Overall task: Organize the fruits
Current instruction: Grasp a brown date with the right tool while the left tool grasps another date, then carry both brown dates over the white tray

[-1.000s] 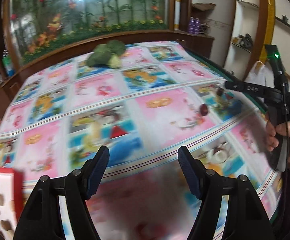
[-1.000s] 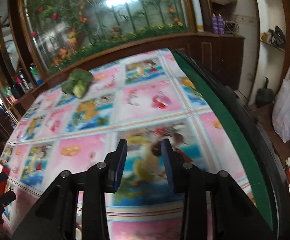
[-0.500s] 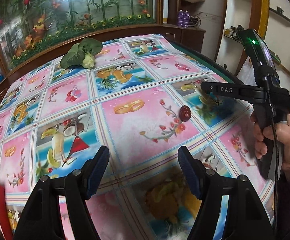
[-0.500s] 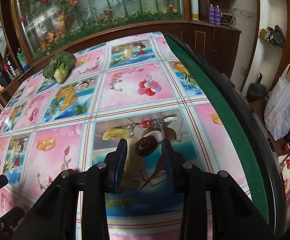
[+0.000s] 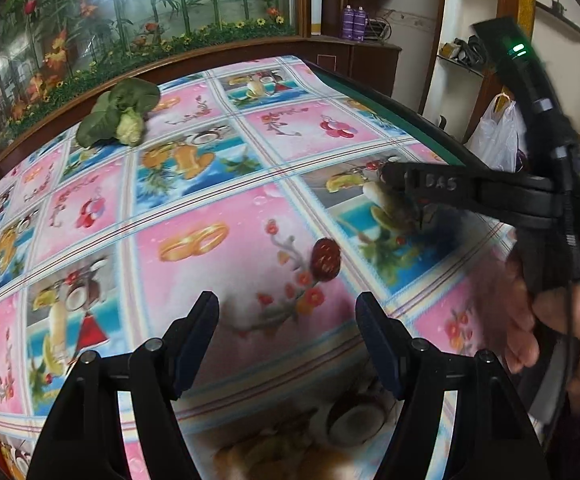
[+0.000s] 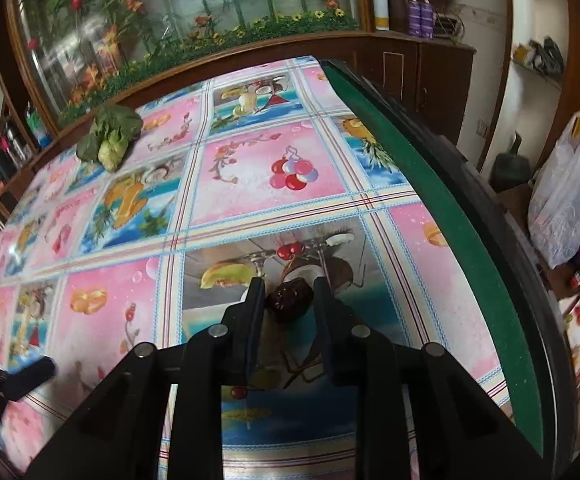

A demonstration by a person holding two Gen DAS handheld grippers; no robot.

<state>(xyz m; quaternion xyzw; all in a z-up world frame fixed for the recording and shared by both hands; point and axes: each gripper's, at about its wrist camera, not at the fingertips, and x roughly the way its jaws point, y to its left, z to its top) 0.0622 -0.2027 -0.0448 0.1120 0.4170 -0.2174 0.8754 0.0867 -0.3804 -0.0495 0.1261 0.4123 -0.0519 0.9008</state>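
A dark red date [image 6: 290,300] lies on the patterned tablecloth [image 6: 249,184], between the fingers of my right gripper [image 6: 289,294]. The jaws stand narrowly apart on either side of it, with a small gap showing on each side. In the left wrist view my right gripper [image 5: 394,178] reaches in from the right over the cloth, its fruit hidden there. Another dark red date [image 5: 325,258] lies on a pink square ahead of my left gripper [image 5: 287,316], which is wide open and empty above the cloth.
A green leafy vegetable [image 5: 119,114] lies at the far left of the table; it also shows in the right wrist view [image 6: 111,136]. The table's green right edge [image 6: 442,216] drops off to the floor, where a plastic bag [image 6: 562,200] stands. A wooden cabinet runs behind.
My right gripper has moved forward so the date now sits between its fingers. My left gripper has moved forward and right, nearer the other date.
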